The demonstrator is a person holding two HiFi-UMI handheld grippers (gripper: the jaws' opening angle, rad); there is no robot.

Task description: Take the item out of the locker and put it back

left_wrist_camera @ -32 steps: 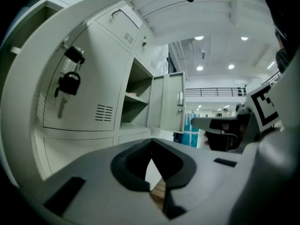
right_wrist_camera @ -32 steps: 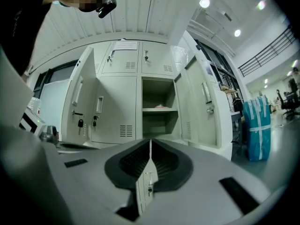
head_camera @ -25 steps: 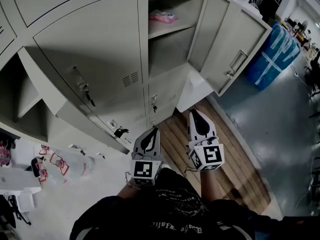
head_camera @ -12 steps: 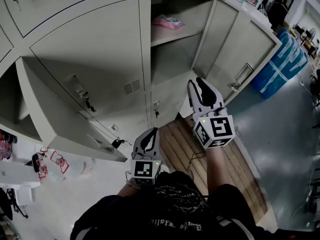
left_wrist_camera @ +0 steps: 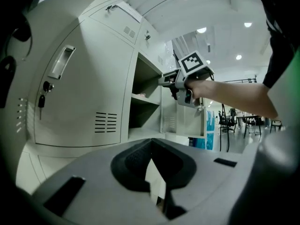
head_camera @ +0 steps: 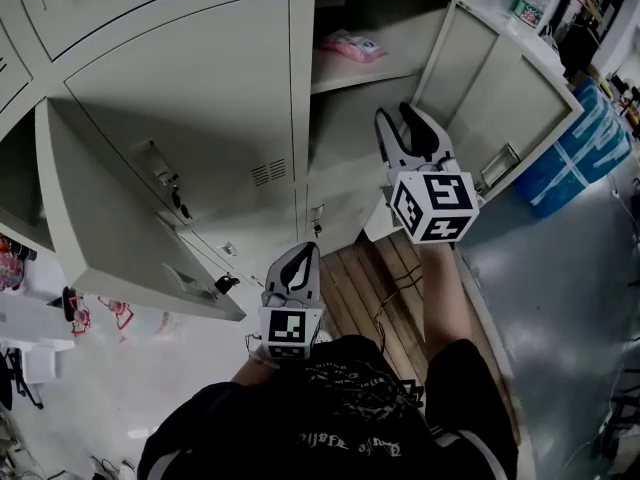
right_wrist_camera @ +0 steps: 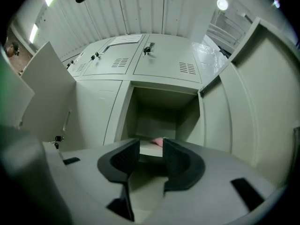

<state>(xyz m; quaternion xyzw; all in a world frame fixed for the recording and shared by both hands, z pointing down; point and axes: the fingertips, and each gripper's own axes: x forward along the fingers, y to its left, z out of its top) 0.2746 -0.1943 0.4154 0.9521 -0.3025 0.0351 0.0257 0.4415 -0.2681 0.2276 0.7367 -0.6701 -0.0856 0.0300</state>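
Observation:
A pink item (head_camera: 352,45) lies on the upper shelf of the open locker (head_camera: 365,98), whose door (head_camera: 500,118) swings out to the right. My right gripper (head_camera: 408,120) is raised in front of the compartment below that shelf. Its jaws are opening with nothing between them. In the right gripper view the pink item (right_wrist_camera: 158,141) shows far off on the shelf edge, past the right gripper (right_wrist_camera: 151,161). My left gripper (head_camera: 296,263) hangs low near my body, tips together and empty. The left gripper view shows the left gripper (left_wrist_camera: 152,146) and the right gripper (left_wrist_camera: 169,81) at the locker.
Another locker door (head_camera: 120,228) stands open at the left, and keys (head_camera: 178,200) hang from a closed door. Wooden slats (head_camera: 370,278) cover the floor below the lockers. A blue object (head_camera: 590,148) stands to the right. Red and white things (head_camera: 75,313) lie at the lower left.
My right gripper has risen from waist height up to the open locker, and its jaws have spread apart. The left gripper has stayed low.

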